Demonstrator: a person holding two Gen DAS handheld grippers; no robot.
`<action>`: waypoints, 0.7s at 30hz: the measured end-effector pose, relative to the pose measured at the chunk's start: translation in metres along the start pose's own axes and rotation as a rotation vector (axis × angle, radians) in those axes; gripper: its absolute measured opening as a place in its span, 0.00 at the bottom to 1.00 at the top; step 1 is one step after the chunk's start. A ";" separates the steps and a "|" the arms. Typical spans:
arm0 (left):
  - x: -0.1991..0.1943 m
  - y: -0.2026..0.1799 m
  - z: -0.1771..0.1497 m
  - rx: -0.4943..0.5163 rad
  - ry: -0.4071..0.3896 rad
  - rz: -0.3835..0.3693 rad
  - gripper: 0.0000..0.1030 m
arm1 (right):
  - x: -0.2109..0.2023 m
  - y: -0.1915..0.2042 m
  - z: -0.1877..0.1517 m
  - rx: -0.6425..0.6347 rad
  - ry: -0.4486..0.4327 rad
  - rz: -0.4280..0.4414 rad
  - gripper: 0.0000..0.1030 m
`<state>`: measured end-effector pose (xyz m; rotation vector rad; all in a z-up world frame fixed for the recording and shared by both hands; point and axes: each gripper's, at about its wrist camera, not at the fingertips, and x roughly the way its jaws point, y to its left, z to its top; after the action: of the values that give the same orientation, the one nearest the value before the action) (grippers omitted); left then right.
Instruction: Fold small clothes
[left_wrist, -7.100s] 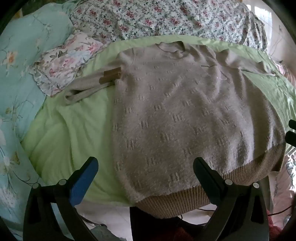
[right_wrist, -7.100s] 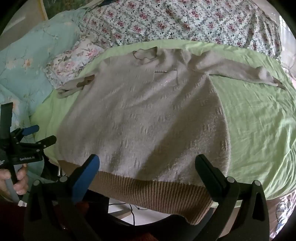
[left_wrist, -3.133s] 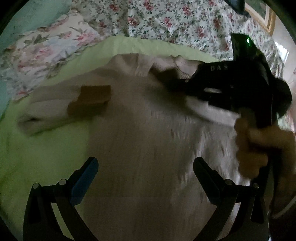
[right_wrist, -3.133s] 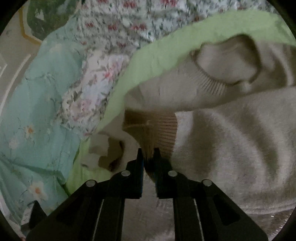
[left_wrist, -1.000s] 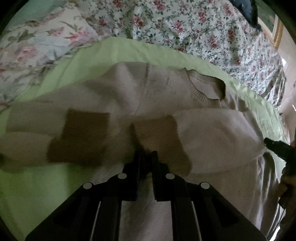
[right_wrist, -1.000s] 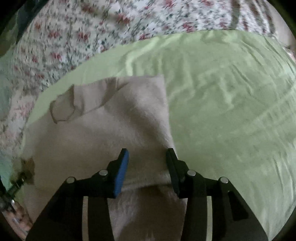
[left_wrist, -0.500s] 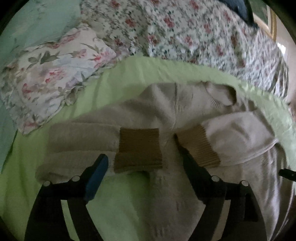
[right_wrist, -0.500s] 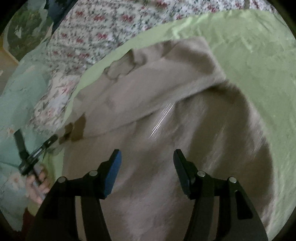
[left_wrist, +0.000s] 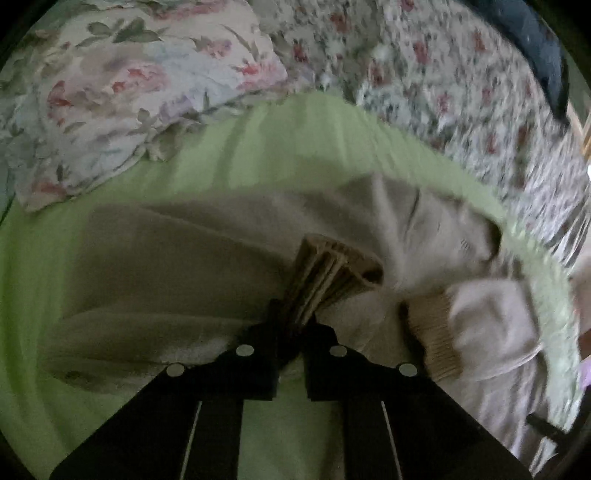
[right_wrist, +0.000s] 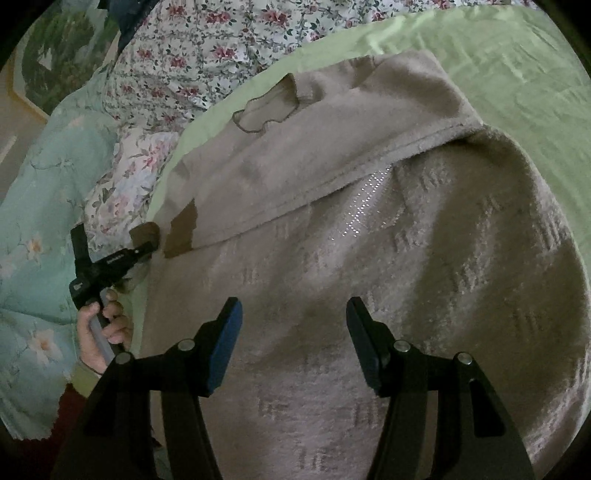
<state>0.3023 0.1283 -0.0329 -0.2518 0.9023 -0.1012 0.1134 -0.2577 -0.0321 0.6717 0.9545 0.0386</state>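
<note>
With the left gripper (left_wrist: 291, 325) clamped on the sweater's (right_wrist: 369, 277) left cuff (left_wrist: 325, 273) on the bed (left_wrist: 44, 280) and right gripper (right_wrist: 293, 339) apart above its body, carry that cuff flat across, don't drag.

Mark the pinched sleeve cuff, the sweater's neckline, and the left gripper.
Cuff (left_wrist: 328, 269): left wrist view, on the ribbed tan band above the fingertips.
Neckline (right_wrist: 266, 110): right wrist view, inside the collar opening.
Left gripper (left_wrist: 291, 325): left wrist view, between the fingertips shut on the cuff.
</note>
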 end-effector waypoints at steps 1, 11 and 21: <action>-0.007 -0.004 0.000 0.002 -0.017 -0.008 0.07 | 0.000 0.002 0.000 -0.004 -0.002 0.009 0.58; -0.037 -0.157 -0.015 0.163 -0.089 -0.285 0.07 | -0.021 -0.005 0.004 0.000 -0.054 0.029 0.58; 0.054 -0.300 -0.067 0.381 0.090 -0.356 0.12 | -0.052 -0.050 0.007 0.090 -0.119 -0.041 0.58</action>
<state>0.2887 -0.1836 -0.0360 -0.0492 0.9009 -0.6119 0.0748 -0.3178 -0.0184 0.7290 0.8593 -0.0804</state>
